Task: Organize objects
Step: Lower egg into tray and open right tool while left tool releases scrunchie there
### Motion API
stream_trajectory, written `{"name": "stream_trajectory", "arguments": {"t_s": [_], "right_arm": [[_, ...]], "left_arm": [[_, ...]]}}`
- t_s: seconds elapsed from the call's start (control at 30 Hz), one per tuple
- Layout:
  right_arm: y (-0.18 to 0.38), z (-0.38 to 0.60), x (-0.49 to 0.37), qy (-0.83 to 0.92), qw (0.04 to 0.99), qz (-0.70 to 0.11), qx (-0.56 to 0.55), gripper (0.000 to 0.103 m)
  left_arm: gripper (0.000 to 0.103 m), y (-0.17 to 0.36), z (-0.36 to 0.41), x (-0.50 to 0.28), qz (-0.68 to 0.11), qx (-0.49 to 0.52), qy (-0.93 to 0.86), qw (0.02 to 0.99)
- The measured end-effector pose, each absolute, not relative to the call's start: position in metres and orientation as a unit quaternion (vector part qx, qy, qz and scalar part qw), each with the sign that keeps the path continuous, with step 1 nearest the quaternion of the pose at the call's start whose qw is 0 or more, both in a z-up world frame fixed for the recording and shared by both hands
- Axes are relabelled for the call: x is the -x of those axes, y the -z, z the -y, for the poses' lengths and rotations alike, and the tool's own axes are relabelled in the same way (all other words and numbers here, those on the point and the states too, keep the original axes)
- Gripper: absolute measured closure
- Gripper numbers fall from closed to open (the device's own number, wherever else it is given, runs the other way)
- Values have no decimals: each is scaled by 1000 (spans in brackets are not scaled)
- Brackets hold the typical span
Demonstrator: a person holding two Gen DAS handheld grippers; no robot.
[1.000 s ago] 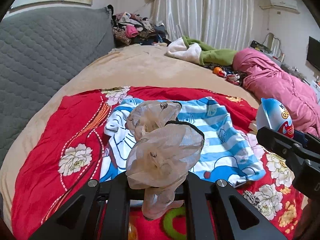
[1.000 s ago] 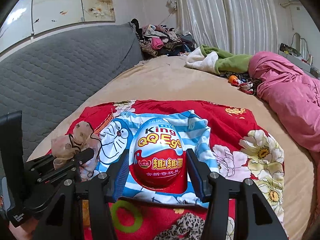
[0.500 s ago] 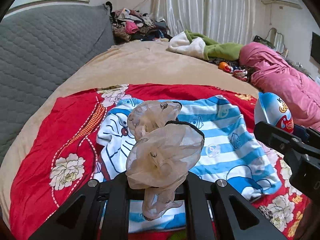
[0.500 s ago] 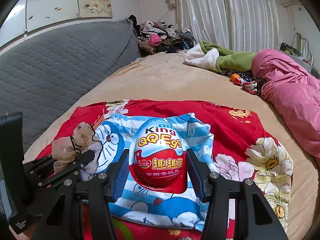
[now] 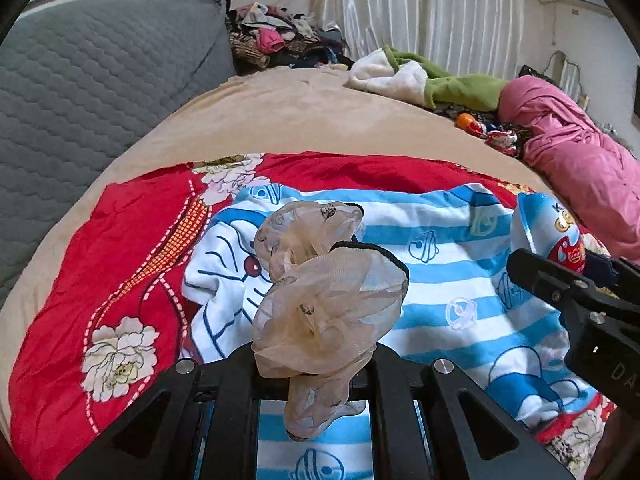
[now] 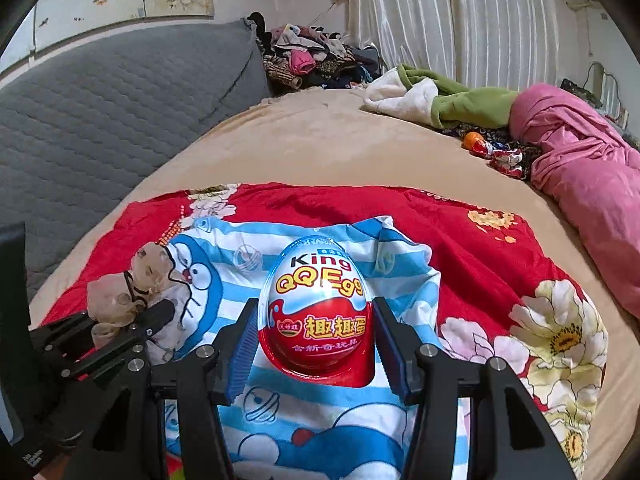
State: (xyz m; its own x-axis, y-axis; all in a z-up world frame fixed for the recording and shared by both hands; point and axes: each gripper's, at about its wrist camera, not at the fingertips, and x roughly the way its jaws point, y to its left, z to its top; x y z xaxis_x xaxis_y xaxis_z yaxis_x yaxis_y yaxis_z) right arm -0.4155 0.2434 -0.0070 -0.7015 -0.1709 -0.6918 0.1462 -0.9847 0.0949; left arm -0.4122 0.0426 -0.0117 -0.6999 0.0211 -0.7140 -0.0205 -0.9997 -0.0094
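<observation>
Both claws now lower over striped shirt (image 6: 320,408): left claw (image 5: 316,364) pinching scrunchie (image 5: 324,312), right claw (image 6: 316,344) clamping toy egg (image 6: 320,308), 12 o'clock; set-down likely next.

A beige sheer ruffled hair scrunchie with black elastic (image 5: 326,312) hangs bunched above the blue-striped cartoon shirt (image 5: 448,280). A glossy red-and-blue plastic toy egg (image 6: 320,312) stands upright — pointed end up — over that shirt.

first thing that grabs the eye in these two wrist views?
The red-and-blue toy egg, printed "King QQ Egg", fills the right wrist view, clamped upright in the right gripper. In the left wrist view a sheer beige scrunchie bunches up from the shut left gripper. Both hang over a blue-striped cartoon cloth on a red floral sheet.
</observation>
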Motion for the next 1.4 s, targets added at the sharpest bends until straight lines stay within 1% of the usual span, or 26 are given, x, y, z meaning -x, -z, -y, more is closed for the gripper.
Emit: {"name": "stream_trajectory", "arguments": {"t_s": [0.53, 0.97, 1.23, 1.4], "right_arm": [[34, -230, 453, 912, 73, -7, -403, 48], [56, -223, 476, 899, 58, -26, -433, 48], [69, -222, 482, 890, 51, -36, -452, 48], [77, -224, 484, 883, 48, -36, -465, 48]], "left_arm": [[91, 38, -39, 450, -8, 408, -913, 3], [91, 58, -43, 465, -5, 431, -902, 9], [90, 69, -44, 468, -7, 443, -897, 8], [86, 74, -43, 471, -4, 459, -889, 8]]}}
